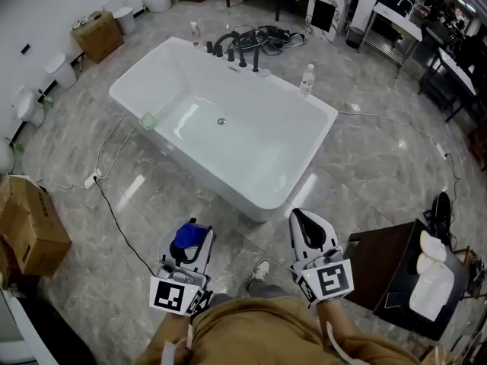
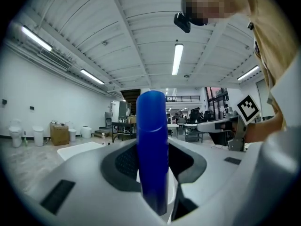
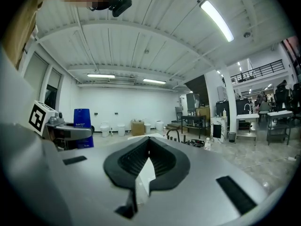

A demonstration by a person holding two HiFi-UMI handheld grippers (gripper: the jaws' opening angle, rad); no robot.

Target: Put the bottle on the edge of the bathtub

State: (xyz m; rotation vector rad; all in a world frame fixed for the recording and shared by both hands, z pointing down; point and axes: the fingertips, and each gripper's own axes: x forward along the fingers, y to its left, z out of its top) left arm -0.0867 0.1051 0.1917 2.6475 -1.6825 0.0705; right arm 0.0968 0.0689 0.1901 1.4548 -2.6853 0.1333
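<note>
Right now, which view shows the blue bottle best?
The left gripper view: the blue bottle fills the middle, gripped by the left gripper. The head view shows only its top; the right gripper view shows it small.

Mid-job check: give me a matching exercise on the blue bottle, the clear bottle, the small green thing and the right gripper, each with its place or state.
Things:
1. blue bottle
2. clear bottle
3. small green object
4. right gripper

Places or states:
A. on the left rim of the bathtub
B. shut, nothing between its fingers
C. gripped by the left gripper
D. upright on the bathtub's far rim

Pairs: 1-C, 2-D, 3-A, 4-B
</note>
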